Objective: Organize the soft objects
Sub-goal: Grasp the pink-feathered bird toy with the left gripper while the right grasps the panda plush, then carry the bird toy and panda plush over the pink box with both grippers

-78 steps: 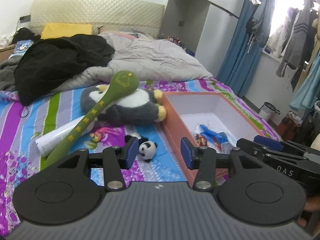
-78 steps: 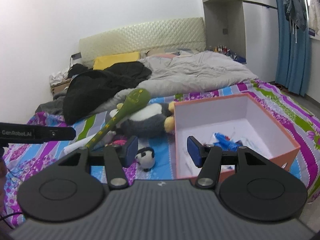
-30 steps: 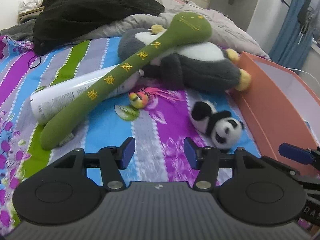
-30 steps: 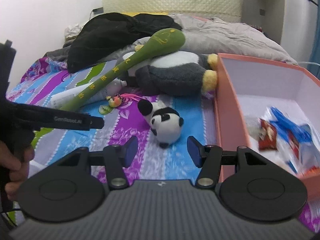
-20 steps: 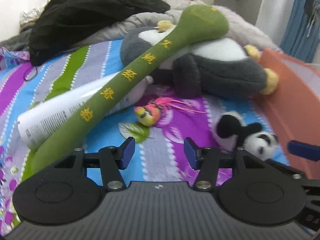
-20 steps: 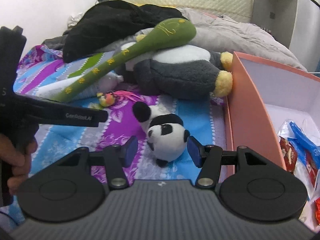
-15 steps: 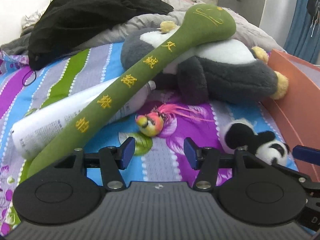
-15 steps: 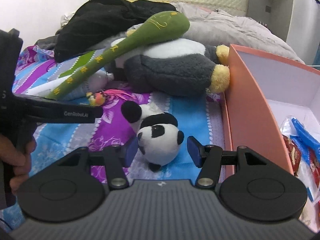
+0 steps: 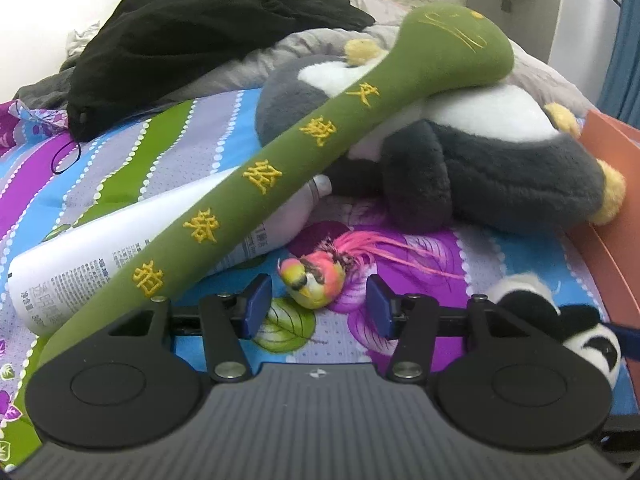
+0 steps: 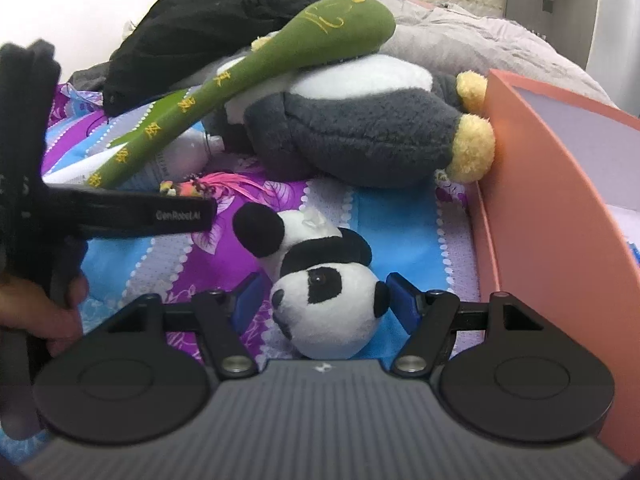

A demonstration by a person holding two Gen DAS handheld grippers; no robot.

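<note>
A small pink and orange bird toy (image 9: pixel 316 280) lies on the striped bedsheet between the jaws of my left gripper (image 9: pixel 318 306). Those jaws are closing, and the pads stand just clear of the bird. In the right wrist view the head of a little panda plush (image 10: pixel 328 304) sits between the jaws of my right gripper (image 10: pixel 324 300). These jaws are opening and are not pressing on it. Behind both toys a long green plush club (image 9: pixel 280 168) leans across a big grey and white penguin plush (image 9: pixel 480 168).
An orange box (image 10: pixel 540 184) with a white inside stands right of the panda, against the penguin's feet. A white bottle (image 9: pixel 100 256) lies under the green club. Black clothing (image 9: pixel 192 40) and a grey duvet (image 10: pixel 480 48) are heaped behind. A hand (image 10: pixel 40 312) holds the left gripper's handle.
Both grippers have come forward and down toward the sheet. The bird now sits between the left jaws and the panda's head between the right jaws, which have widened.
</note>
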